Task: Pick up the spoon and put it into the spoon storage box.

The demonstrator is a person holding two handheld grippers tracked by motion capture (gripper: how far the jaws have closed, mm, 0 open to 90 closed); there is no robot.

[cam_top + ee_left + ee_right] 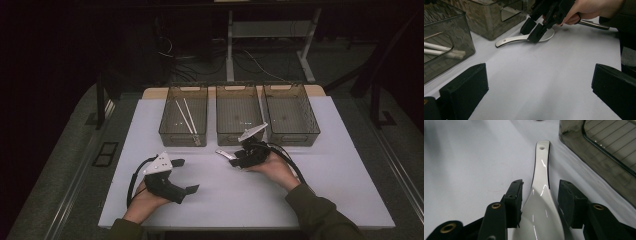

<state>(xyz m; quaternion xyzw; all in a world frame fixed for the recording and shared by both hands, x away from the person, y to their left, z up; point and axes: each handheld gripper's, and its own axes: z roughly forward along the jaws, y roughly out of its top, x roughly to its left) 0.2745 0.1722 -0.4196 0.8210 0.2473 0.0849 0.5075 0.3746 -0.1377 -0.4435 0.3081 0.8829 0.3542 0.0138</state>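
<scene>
A white ceramic spoon (225, 154) lies flat on the white table just in front of the middle bin, handle pointing left. My right gripper (236, 156) is down over it, one jaw on each side of the spoon's neck (541, 175). The pads stand close beside its edges with a thin gap on the right side, so the gripper is open. From the left gripper view the right gripper (534, 30) straddles the spoon (511, 40) where the handle meets the bowl. My left gripper (186, 176) rests at the front left of the table, wide open with nothing between its jaws.
Three clear grey bins (183, 135) (238, 137) (291, 136) stand in a row at the table's far side. The left bin holds white chopsticks (186, 117). The middle bin's wall (599, 165) is right beside the spoon. Bare white table (280, 195) lies in front of both hands.
</scene>
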